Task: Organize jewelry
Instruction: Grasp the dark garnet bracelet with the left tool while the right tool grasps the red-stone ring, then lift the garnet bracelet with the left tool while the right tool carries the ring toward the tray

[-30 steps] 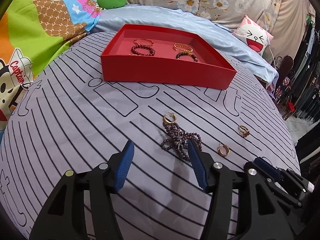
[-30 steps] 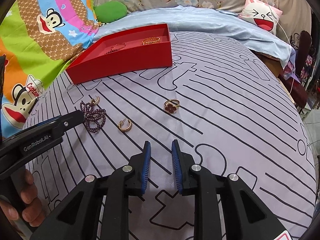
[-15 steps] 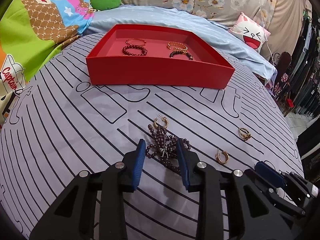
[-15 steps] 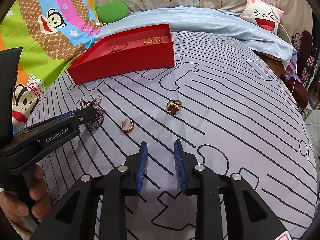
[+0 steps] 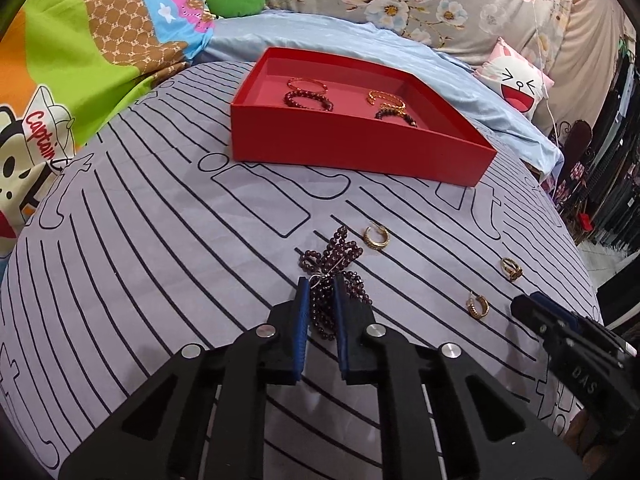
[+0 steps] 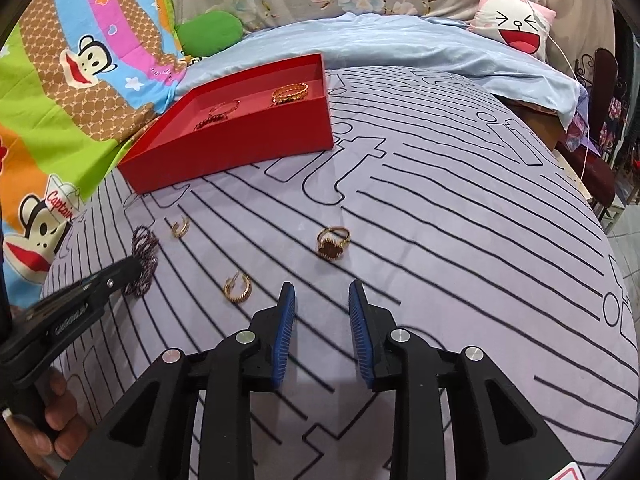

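While its jaws are closing, the left claw (image 5: 320, 280) pinches the dark beaded necklace (image 5: 334, 258) lying on the striped bed sheet (image 5: 160, 260), near the red tray (image 5: 360, 148); the right claw (image 6: 322, 292) hovers part-open, empty.

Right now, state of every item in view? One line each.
Left gripper: jaws closing on the bead necklace.
Bead necklace: bunched on the cloth, between the left pads.
Right gripper: open, empty, over bare cloth.
Red tray: open-topped, four bracelets inside.
Hoop earrings: loose on the cloth, apart.
Ring: loose on the cloth.
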Demonstrator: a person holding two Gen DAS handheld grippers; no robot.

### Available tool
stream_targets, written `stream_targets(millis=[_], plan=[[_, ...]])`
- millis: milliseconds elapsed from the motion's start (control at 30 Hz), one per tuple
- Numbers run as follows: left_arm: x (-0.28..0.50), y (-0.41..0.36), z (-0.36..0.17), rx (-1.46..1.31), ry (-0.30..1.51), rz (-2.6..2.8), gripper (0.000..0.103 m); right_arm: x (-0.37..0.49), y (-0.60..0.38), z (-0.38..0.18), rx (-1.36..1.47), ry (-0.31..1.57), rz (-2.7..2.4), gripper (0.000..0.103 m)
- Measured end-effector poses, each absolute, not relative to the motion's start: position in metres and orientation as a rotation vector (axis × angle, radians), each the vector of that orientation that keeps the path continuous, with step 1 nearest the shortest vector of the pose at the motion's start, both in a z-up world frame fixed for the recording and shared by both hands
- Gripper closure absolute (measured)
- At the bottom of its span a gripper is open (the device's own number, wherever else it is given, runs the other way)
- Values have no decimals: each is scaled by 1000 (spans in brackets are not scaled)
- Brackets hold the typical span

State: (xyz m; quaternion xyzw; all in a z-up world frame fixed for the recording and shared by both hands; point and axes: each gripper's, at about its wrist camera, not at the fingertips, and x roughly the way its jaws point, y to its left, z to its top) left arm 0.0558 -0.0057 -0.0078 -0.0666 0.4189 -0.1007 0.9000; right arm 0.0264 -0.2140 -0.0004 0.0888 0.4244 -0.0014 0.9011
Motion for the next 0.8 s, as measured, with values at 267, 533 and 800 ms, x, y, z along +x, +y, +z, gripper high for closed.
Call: stream_targets(millis=[267, 533, 800], plan=[[56, -5, -8, -144, 869, -214, 91, 42, -214, 0, 189, 869, -14, 75], [56, -5, -9, -147, 870, -216, 90, 48, -215, -1, 193, 875, -20, 78], [56, -5, -9, -147, 870, -216, 90, 48, -218, -3, 206, 878, -27, 89]])
